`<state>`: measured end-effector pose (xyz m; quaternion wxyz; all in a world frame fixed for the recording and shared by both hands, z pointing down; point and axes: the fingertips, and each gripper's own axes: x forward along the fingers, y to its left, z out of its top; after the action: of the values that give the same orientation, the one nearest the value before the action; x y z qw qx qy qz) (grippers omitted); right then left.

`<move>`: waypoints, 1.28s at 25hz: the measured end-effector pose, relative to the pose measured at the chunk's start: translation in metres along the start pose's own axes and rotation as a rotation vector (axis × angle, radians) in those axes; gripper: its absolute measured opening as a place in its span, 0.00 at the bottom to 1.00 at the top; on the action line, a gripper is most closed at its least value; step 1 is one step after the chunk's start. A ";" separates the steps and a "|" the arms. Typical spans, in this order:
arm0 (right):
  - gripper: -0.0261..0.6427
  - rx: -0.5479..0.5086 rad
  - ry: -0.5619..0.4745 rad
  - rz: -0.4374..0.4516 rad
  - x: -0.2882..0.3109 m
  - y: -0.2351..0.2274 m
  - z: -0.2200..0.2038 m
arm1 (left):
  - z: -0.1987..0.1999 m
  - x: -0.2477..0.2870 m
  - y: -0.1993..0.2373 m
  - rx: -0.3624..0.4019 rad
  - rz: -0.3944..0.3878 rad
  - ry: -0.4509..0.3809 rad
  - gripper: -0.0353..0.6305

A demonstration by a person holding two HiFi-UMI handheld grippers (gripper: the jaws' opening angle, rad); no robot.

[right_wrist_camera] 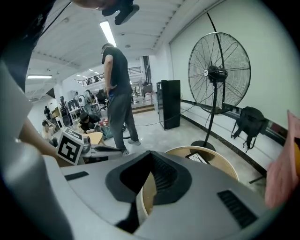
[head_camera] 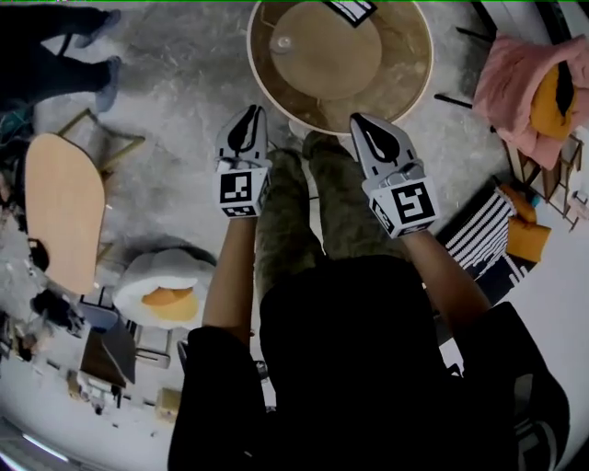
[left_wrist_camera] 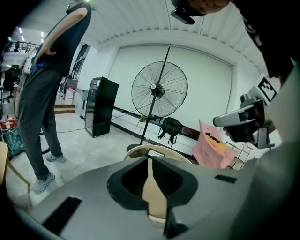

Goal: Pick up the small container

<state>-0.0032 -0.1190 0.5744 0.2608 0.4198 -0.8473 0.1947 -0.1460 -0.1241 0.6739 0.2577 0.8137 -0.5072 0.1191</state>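
A round wooden table (head_camera: pixel 405 83) with a raised rim stands just ahead of me. A small pale round thing (head_camera: pixel 283 41) sits on its top left of centre; it is too small to tell whether it is the small container. My left gripper (head_camera: pixel 248 114) hangs short of the table's near edge, jaws together and empty. My right gripper (head_camera: pixel 362 121) is level with it, to the right, also shut and empty. In the left gripper view the shut gripper (left_wrist_camera: pixel 149 159) points at the table (left_wrist_camera: pixel 161 151). The right gripper view shows its shut gripper (right_wrist_camera: pixel 150 153) before the table (right_wrist_camera: pixel 211 157).
A black-and-white card (head_camera: pixel 351 9) lies at the table's far edge. A tall floor fan (left_wrist_camera: pixel 159 89) and a black cabinet (left_wrist_camera: pixel 101 105) stand beyond. A person (right_wrist_camera: pixel 117 89) stands off to the left. Pink cloth (head_camera: pixel 520 87) drapes a rack at right; an egg-shaped cushion (head_camera: pixel 166 287) lies at left.
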 end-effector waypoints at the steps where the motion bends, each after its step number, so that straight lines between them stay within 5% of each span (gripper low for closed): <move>1: 0.07 0.009 -0.003 -0.019 -0.004 0.000 -0.001 | -0.003 -0.001 -0.003 0.003 -0.012 0.003 0.11; 7: 0.07 0.074 -0.035 -0.123 -0.024 0.003 -0.007 | -0.024 0.010 -0.001 0.055 -0.067 0.041 0.11; 17: 0.07 0.111 -0.010 -0.105 -0.033 0.005 -0.047 | -0.040 0.061 -0.008 0.080 -0.062 0.047 0.14; 22: 0.07 0.124 -0.023 -0.118 -0.015 -0.031 -0.058 | -0.061 0.097 -0.003 0.068 -0.009 0.058 0.34; 32: 0.07 0.109 0.001 -0.077 0.014 -0.086 -0.077 | -0.094 0.180 0.001 0.090 0.028 0.067 0.54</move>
<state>0.0809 -0.1342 0.6535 0.2455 0.4653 -0.8185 0.2308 -0.0583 -0.2109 0.8347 0.2359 0.8129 -0.5038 0.1727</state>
